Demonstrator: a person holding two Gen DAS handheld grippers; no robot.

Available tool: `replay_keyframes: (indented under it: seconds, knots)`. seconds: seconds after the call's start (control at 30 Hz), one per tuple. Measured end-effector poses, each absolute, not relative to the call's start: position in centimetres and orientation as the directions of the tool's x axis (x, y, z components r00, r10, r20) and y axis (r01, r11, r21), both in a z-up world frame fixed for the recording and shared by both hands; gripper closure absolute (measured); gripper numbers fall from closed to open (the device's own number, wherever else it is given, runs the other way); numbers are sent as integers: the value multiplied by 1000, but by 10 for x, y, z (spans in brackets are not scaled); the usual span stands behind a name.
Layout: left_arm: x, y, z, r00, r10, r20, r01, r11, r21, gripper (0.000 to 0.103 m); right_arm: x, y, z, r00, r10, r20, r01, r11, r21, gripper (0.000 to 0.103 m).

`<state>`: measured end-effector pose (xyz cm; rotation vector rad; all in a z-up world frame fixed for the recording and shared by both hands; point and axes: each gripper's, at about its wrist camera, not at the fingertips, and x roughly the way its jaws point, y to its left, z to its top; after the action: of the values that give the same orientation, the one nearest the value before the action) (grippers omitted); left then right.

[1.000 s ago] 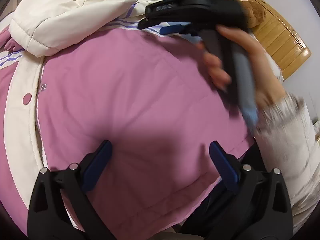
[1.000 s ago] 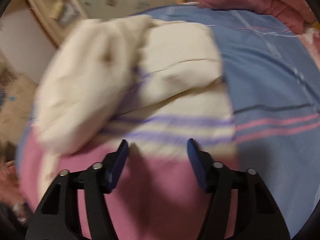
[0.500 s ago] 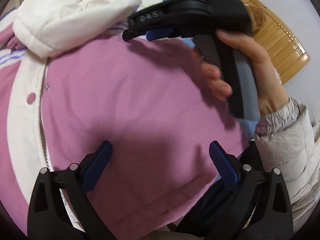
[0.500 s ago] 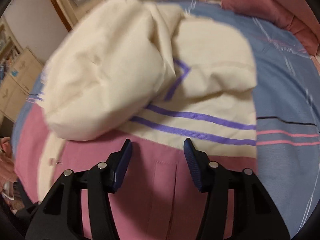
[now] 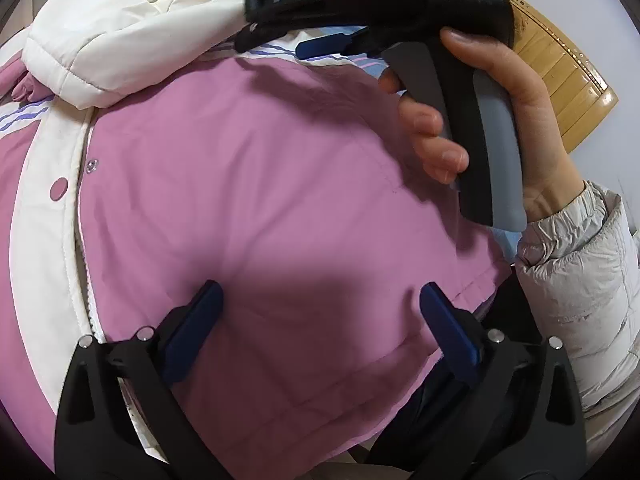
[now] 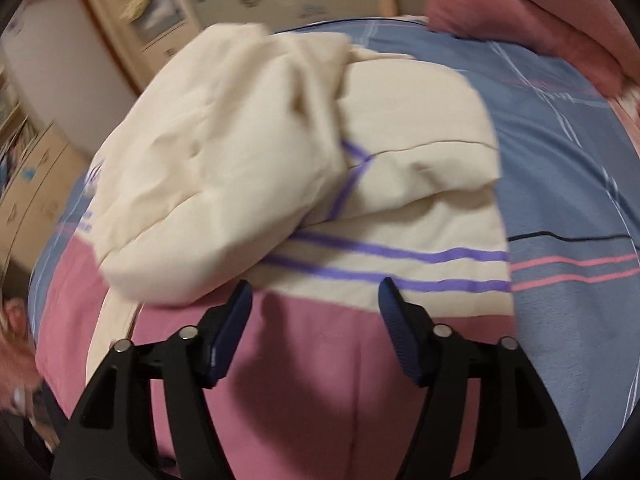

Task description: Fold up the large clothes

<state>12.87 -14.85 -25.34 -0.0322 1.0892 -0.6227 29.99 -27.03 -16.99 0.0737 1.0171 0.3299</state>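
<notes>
Your pink jacket (image 5: pixel 248 184) lies spread flat on the bed (image 6: pixel 568 184), which is covered by a blue sheet with thin pink and dark stripes. The jacket's cream placket with its snap buttons (image 5: pixel 44 216) runs down the left side of the left wrist view. Its cream hood (image 6: pixel 224 184) is bunched in a puffy heap on the upper part of the jacket, above a cream band crossed by two purple stripes (image 6: pixel 400 264).

Your left gripper (image 5: pixel 320 320) hovers over the pink front panel near the hem, pointing steeply down. Its jaws are spread wide with only bare fabric showing between the blue pads, and neither pad presses on the cloth. Its shadow falls on the pink fabric just ahead of the fingers.

Your right gripper (image 6: pixel 316 312) sits over the pink panel just below the striped band. Its jaws have just been opening and stand apart; nothing is pinched between them, and the pads hang clear of the jacket. In the left wrist view you can see your right hand (image 5: pixel 512 112) wrapped around that gripper's grey handle, fingers on the trigger, with a pale quilted sleeve (image 5: pixel 588 280) at the wrist.

A dark pink pillow or blanket (image 6: pixel 520 12) lies at the far end of the bed. A wooden board (image 5: pixel 560 80) shows behind your right hand, and blurred pale cabinets (image 6: pixel 80 80) stand beyond the bed in the right wrist view.
</notes>
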Motion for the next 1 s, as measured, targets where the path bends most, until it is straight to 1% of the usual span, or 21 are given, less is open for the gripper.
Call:
replay_keyframes:
  seconds: [0.07,0.13,0.23,0.33,0.37,0.4,0.5,0.57,0.6,0.67,0.73,0.8,0.87,0.9,1.0]
  knots:
    - [123,-149,-254,316,-480,-819,462,831,-309,2,314,-276,-183,486,218,-847,-176,973,149,35]
    - [121,-153,-253,322,-471,-821,468,833,-295,2,328,-290,-192,501,183,-846,-108,983,149,35]
    - [108,-158,-250,339,-466,-817,471,836,-281,2,324,-310,-184,538,199,-819,-25,975,221,34]
    - [94,-143,-239,360,-486,-797,463,834,-299,2,295,-315,-167,565,278,-777,-83,956,281,34]
    - [89,-130,-232,393,-477,-787,455,844,-285,2,282,-318,-162,571,288,-769,-94,953,287,33]
    - [85,-118,-226,425,-456,-782,439,859,-262,2,271,-321,-159,575,294,-764,-99,951,292,29]
    - [75,-55,-212,535,-347,-770,313,928,-201,2,219,-352,-154,577,329,-748,-83,934,347,27]
    - [71,-2,-209,578,-254,-776,188,966,-176,2,189,-371,-157,580,323,-748,-38,928,372,27]
    - [66,36,-208,603,-152,-783,74,988,-135,2,174,-374,-156,583,316,-749,-15,925,379,27]
    - [54,100,-212,607,-7,-795,-109,990,-92,2,143,-394,-165,579,313,-753,52,908,417,27]
    - [46,143,-215,572,21,-820,-216,968,-126,3,123,-402,-174,567,329,-755,90,886,454,27]
    - [34,174,-224,542,17,-840,-285,944,-165,3,114,-406,-184,555,345,-757,106,874,475,27]
    - [30,184,-229,526,33,-850,-313,937,-157,3,104,-402,-193,540,367,-757,113,860,497,26]
    - [28,183,-233,520,24,-854,-313,936,-164,2,100,-400,-195,534,379,-756,109,856,506,23]
    - [37,197,-246,492,-69,-868,-278,932,-232,2,93,-391,-197,510,395,-765,91,859,504,21]
